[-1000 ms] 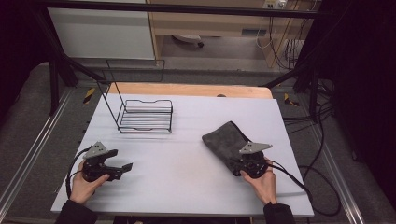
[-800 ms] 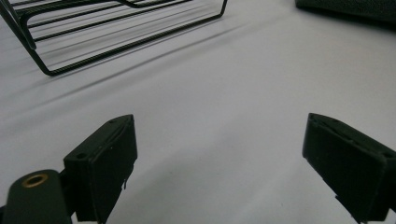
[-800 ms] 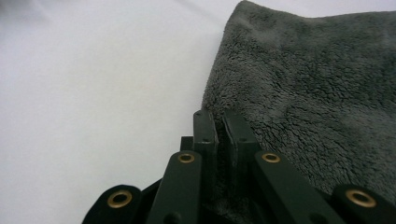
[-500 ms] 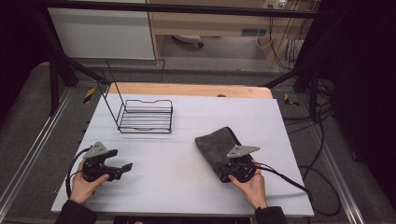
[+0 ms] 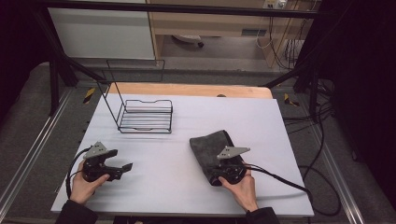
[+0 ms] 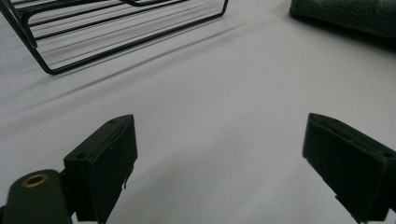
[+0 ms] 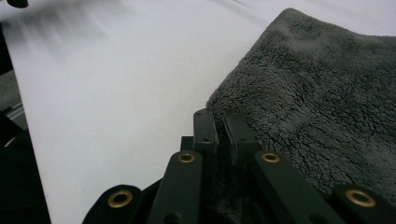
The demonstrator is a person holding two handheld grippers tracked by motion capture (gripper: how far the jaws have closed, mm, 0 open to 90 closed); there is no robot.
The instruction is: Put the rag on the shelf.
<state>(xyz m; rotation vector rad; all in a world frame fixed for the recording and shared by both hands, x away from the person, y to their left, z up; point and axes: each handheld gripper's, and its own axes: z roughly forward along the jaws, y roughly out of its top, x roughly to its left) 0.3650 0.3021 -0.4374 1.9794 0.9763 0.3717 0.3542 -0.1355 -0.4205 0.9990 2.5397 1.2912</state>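
Pinching a dark grey fleece cloth (image 5: pixel 211 148) at its near edge: R gripper (image 7: pixel 219 122) has jaws nearly together w/ the pile caught between them, seen best in the right gripper view. Whether the nip takes one layer or several I can't tell, since the jaw tips bury in the fleece.

Cloth lies folded on the white table (image 5: pixel 261 121), right of centre, its body running toward 11 o'clock from R gripper (image 5: pixel 228 173).

L gripper (image 5: pixel 122 167) sits at the table's 8 o'clock, jaws wide, nothing between them, bare tabletop ahead in the left gripper view. Wire rack (image 5: pixel 144 115) stands at about 12 o'clock from it, well apart.

Risks:
- Grip is at the very edge; a fast pull could slip the fleece out of the jaws.
- If just the top layer is caught, the fold may open or drag crooked.
- Cable trailing off R gripper toward 4 o'clock could snag on the table's right edge.

Room: broad bare table btwn cloth and L gripper, and from cloth out to 12 o'clock. Near edge sits just below both hands, so little slack toward 6 o'clock. Rack is far enough off for a leftward slide, though a long one would close on it.
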